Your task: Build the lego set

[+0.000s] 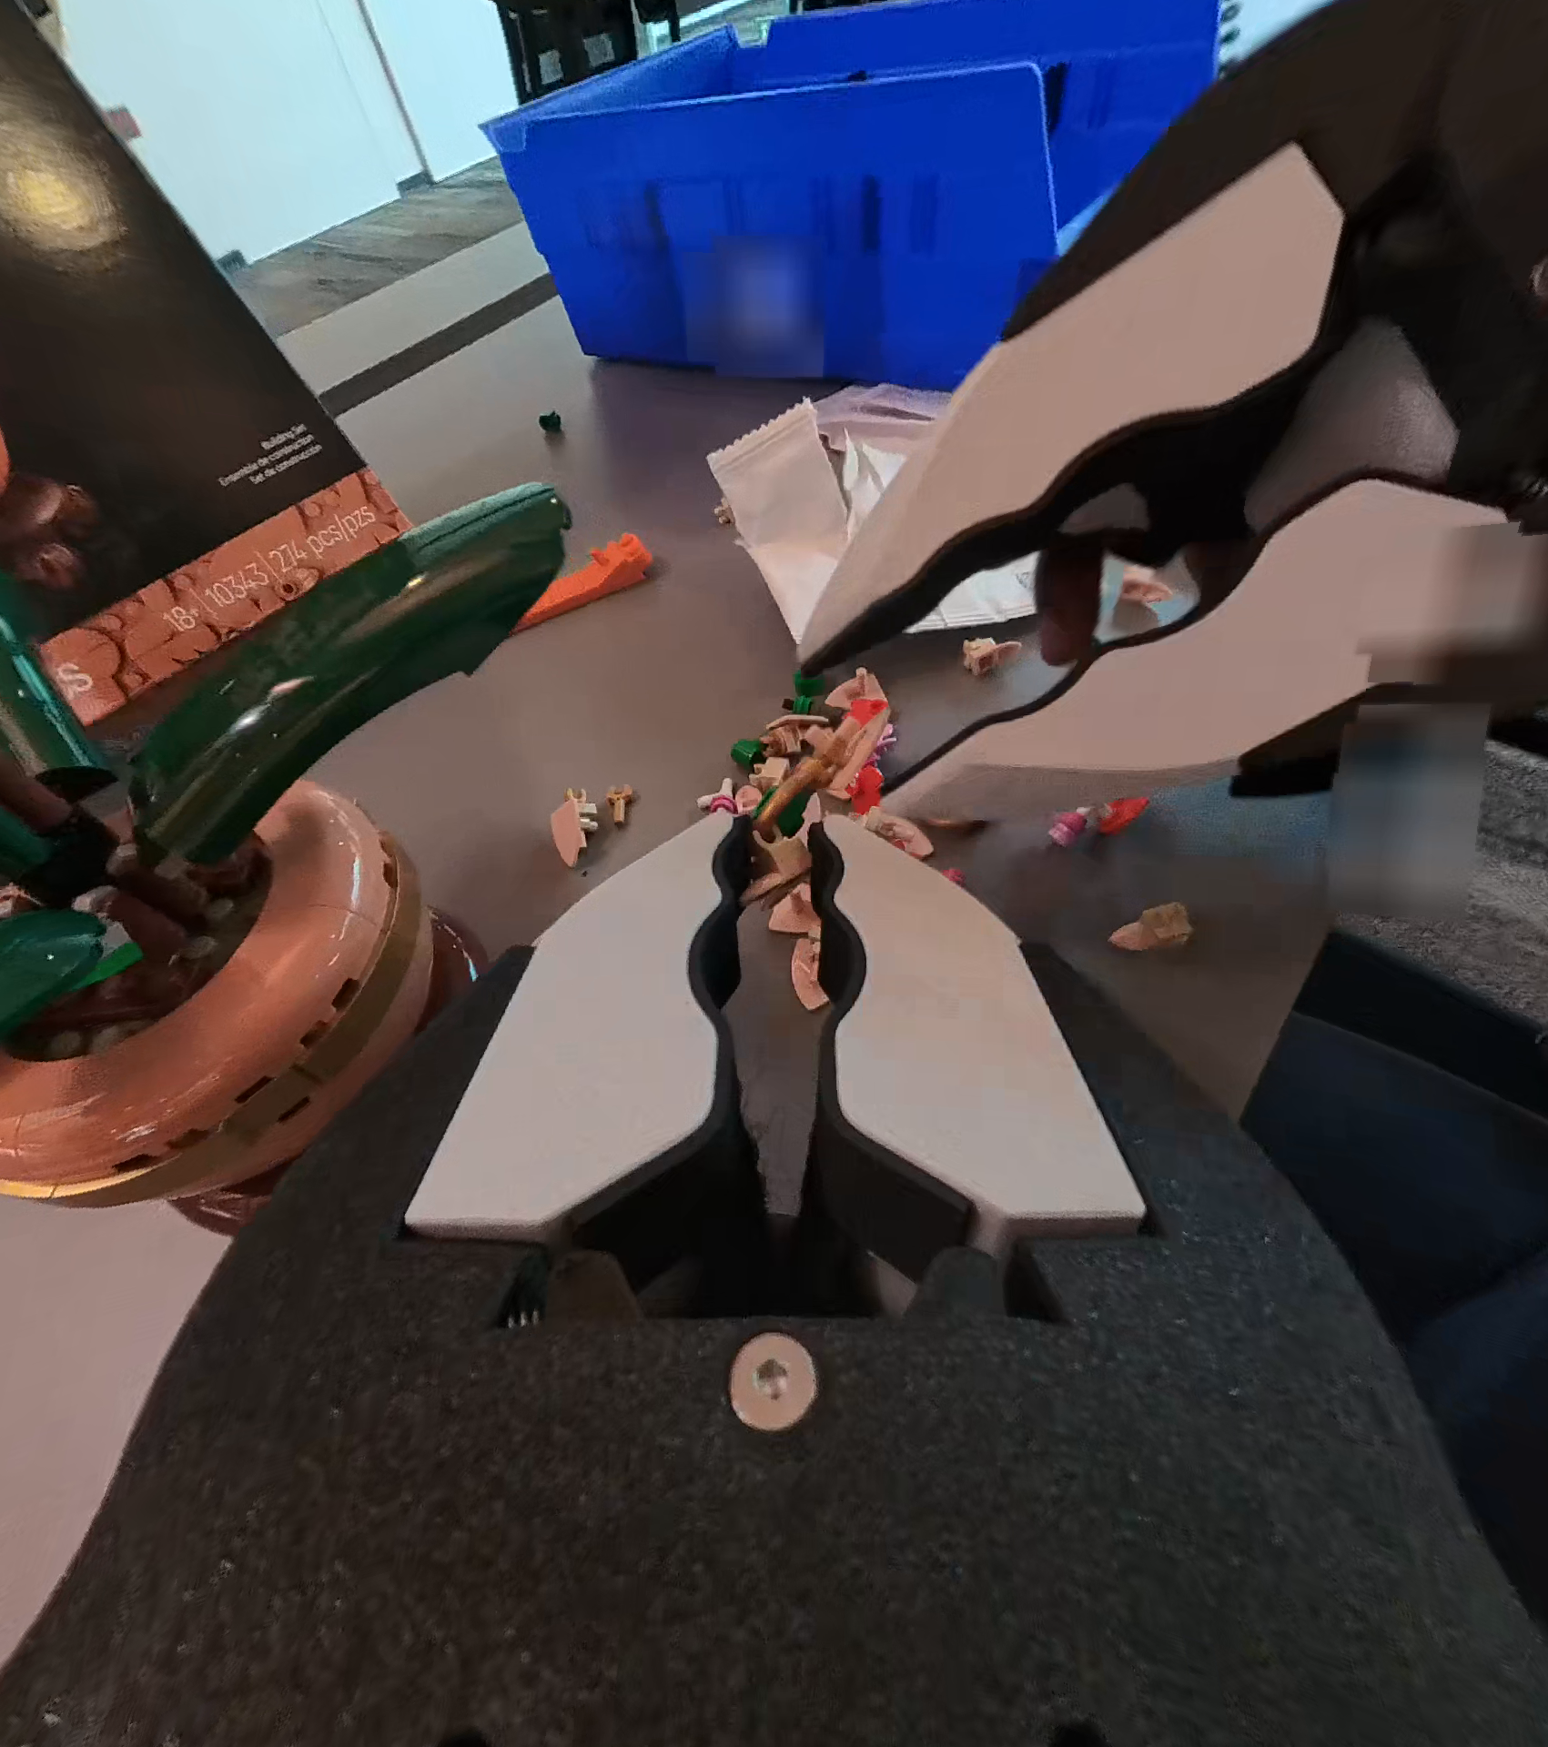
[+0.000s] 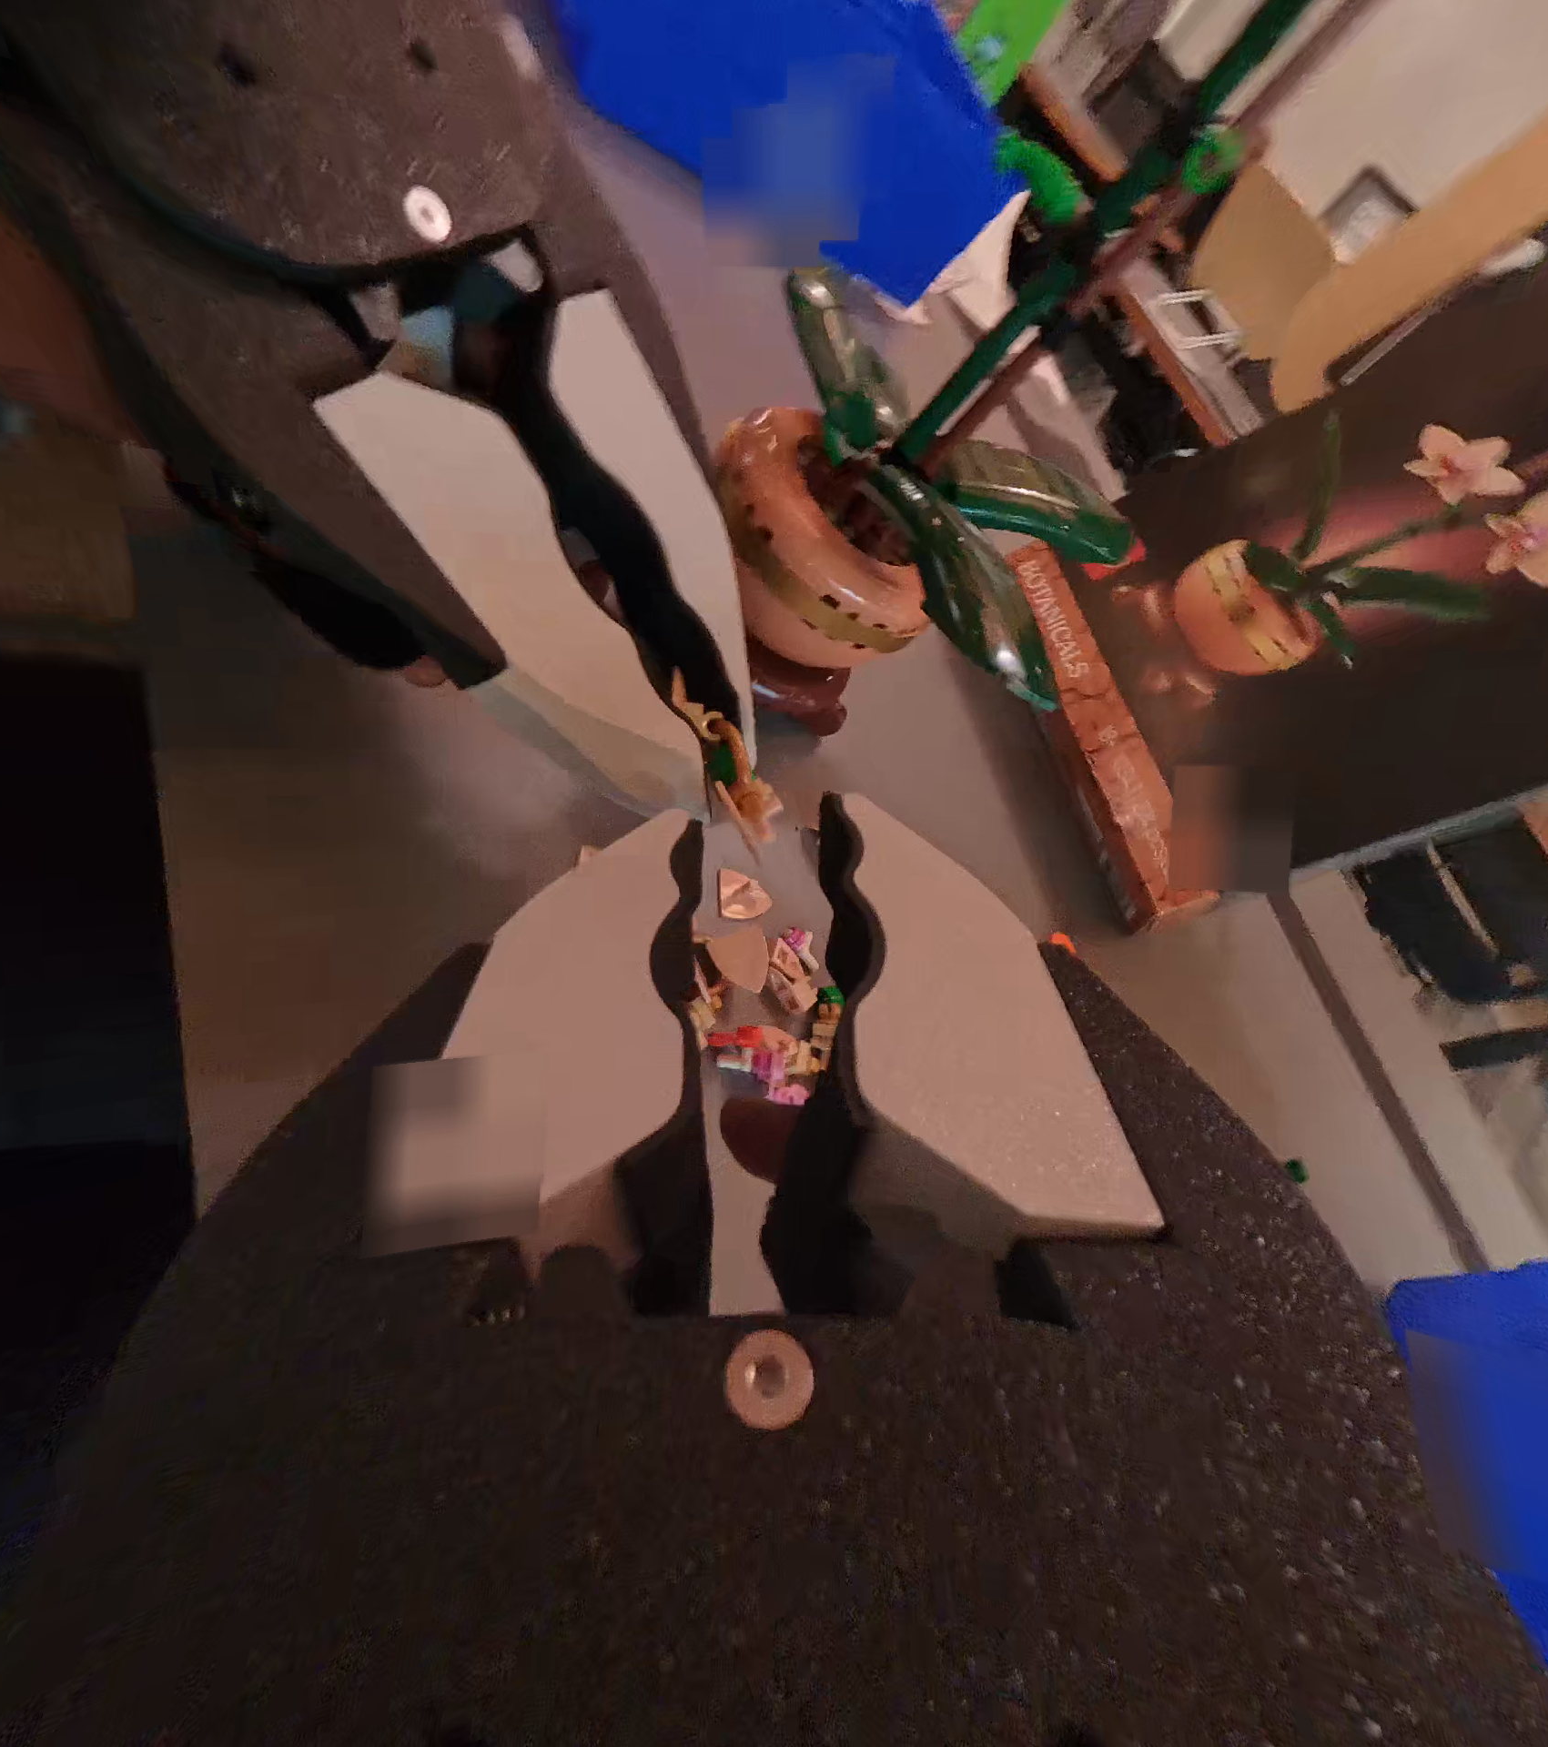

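Note:
My left gripper (image 1: 781, 837) is shut on a small stem piece (image 1: 789, 804) made of tan, green and gold parts, held just above the table. It enters the right wrist view from the upper left (image 2: 732, 766), with the same piece (image 2: 724, 747) at its tips. My right gripper (image 2: 760, 822) is open and empty, tips close to that piece; in the left wrist view it reaches in from the upper right (image 1: 845, 723). A pile of loose pink, tan, red and green pieces (image 1: 836, 737) lies under both grippers. The partly built orchid pot with green leaves (image 1: 231, 993) stands at the left.
The dark set box (image 1: 89, 331) stands behind the pot. A blue bin (image 1: 798, 217) is at the back. White bags (image 1: 789, 510) and an orange brick separator (image 1: 590, 577) lie on the grey table (image 1: 486, 756). The table edge and a person's legs (image 1: 1460, 1229) are at right. My left and right fingertips are right by each other.

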`<state>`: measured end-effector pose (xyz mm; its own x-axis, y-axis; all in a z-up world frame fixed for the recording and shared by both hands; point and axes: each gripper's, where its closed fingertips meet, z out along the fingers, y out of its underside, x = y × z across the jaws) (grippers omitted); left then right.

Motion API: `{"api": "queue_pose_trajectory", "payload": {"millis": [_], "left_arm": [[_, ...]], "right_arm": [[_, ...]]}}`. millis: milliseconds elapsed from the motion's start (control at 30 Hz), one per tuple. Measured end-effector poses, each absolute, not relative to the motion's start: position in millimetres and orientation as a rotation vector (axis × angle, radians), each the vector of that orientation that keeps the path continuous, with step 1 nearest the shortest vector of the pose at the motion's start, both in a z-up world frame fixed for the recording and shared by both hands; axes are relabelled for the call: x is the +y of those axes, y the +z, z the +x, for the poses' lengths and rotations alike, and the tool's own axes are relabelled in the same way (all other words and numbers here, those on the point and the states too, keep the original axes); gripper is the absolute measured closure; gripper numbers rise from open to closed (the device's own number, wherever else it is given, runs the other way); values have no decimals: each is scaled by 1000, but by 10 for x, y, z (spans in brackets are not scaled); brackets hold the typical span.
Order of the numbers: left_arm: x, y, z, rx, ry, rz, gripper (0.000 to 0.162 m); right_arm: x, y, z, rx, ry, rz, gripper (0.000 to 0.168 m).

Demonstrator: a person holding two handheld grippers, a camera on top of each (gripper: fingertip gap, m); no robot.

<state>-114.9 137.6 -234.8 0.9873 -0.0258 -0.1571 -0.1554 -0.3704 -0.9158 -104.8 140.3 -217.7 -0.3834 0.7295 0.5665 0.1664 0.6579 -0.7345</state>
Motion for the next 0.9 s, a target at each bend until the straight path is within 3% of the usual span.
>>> {"api": "queue_pose_trajectory", "payload": {"millis": [200, 567, 900], "left_arm": [[1365, -2312, -1121, 176, 191, -1940, 151], [1341, -2096, -1253, -195, -79, -1735, 152], [1346, -2287, -1296, 58, 244, -1889, 152]], "right_arm": [[1390, -2231, -1094, -2058, 516, -515, 159], [1395, -2048, -1175, -1485, 823, -1046, 161], [1649, -2174, -1085, -1453, 1154, -1333, 161]]}}
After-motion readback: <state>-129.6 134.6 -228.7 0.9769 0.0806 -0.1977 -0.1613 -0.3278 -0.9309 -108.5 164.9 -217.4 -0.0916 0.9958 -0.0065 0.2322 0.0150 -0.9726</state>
